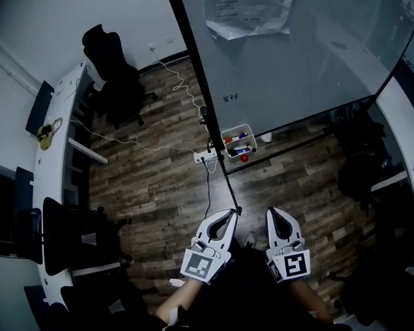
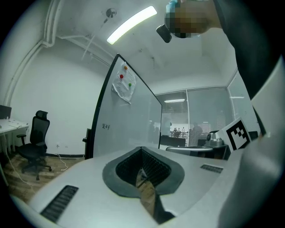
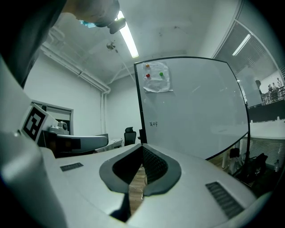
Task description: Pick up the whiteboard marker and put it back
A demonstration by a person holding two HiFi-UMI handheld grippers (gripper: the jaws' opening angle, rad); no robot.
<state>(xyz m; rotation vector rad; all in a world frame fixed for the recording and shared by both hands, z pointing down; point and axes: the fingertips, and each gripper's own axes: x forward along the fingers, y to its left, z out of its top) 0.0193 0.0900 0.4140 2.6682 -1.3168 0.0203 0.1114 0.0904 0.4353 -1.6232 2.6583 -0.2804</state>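
Observation:
A white tray (image 1: 237, 128) hangs low on the whiteboard stand and holds several markers (image 1: 240, 136) with red and blue parts. The whiteboard (image 1: 291, 63) rises behind it and also fills the middle of both gripper views (image 2: 129, 129) (image 3: 191, 111). My left gripper (image 1: 230, 213) and right gripper (image 1: 273, 213) hover side by side over the wooden floor, short of the tray. Both point toward the board. In its own view, each gripper (image 2: 141, 149) (image 3: 142, 147) has its jaws together with nothing between them.
A power strip (image 1: 203, 156) with trailing cables lies on the floor beside the stand. A black office chair (image 1: 112, 70) stands at the back left by a curved white desk (image 1: 57, 133). Dark chairs (image 1: 359, 156) crowd the right. Paper (image 1: 249, 14) is pinned on the board.

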